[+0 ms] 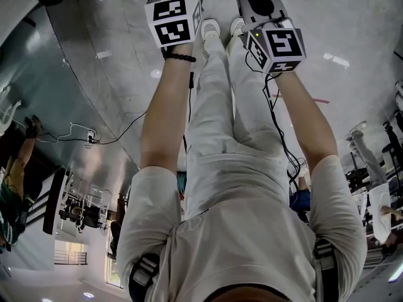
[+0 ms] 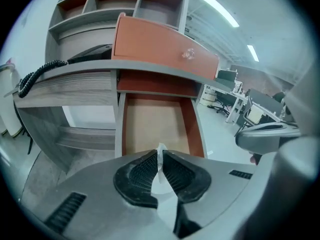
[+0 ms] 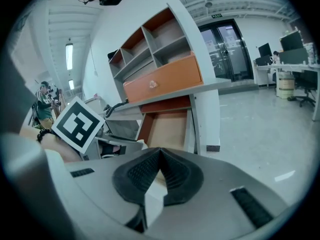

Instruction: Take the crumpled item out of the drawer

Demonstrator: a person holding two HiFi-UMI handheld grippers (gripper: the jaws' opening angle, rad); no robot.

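Above the polished office floor (image 1: 107,93), left gripper (image 2: 160,159) pinches crumpled item (image 2: 161,150) — right gripper (image 3: 160,154) pressed together.

The left gripper (image 2: 161,158) has a smooth, matt grey plastic shell. Its fingers (image 2: 139,176) carry black ribbed pads that look rubbery. The thin white crumpled item (image 2: 160,149) between them looks like soft paper or tissue. The open drawer (image 2: 196,129) has satin orange-brown walls and a pale, smooth wood-look bottom. The grey cabinet panel (image 2: 65,91) shows matt wood grain. The grey floor (image 1: 113,49) is glossy and mirrors the ceiling lights.
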